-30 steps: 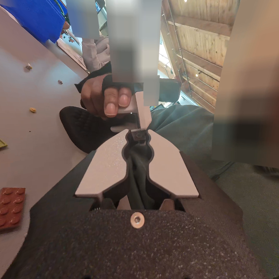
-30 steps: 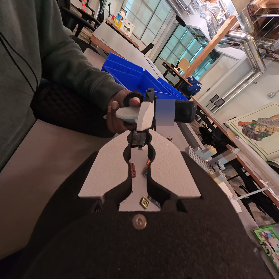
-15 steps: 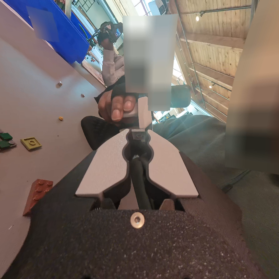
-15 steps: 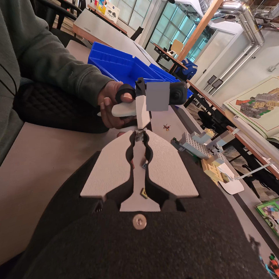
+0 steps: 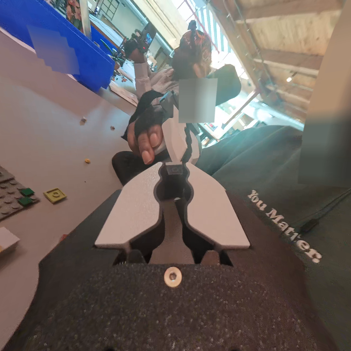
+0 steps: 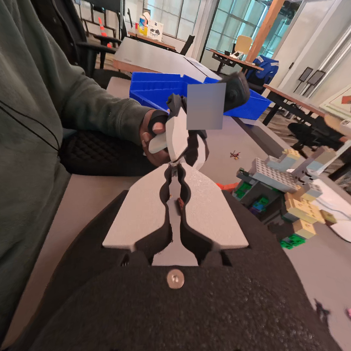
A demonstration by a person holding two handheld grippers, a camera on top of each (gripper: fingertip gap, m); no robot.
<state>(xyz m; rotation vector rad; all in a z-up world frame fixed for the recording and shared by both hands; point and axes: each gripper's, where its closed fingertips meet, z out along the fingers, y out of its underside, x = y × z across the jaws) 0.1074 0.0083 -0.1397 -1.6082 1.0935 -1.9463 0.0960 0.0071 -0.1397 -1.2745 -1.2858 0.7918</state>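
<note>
The left tongs (image 5: 174, 169) pinched a small, flat, dark grey studded brick (image 5: 174, 169) at their tips, its face toward the camera, while the right tongs (image 6: 175, 169) met it tip to tip and clamped its thin edge above the smooth grey desk (image 6: 245, 171), a blocky brick model (image 6: 275, 191) to their right.

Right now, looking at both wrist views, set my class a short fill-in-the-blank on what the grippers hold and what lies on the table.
1. The left hand-held gripper is shut on a small ____ brick.
2. Behind the person's hand stands a storage bin coloured ____.
3. The flat square tile on the table is ____-green.
4. The brick model stands to the ____ of the right hand-held gripper.

Missing words: grey; blue; yellow; right
</note>
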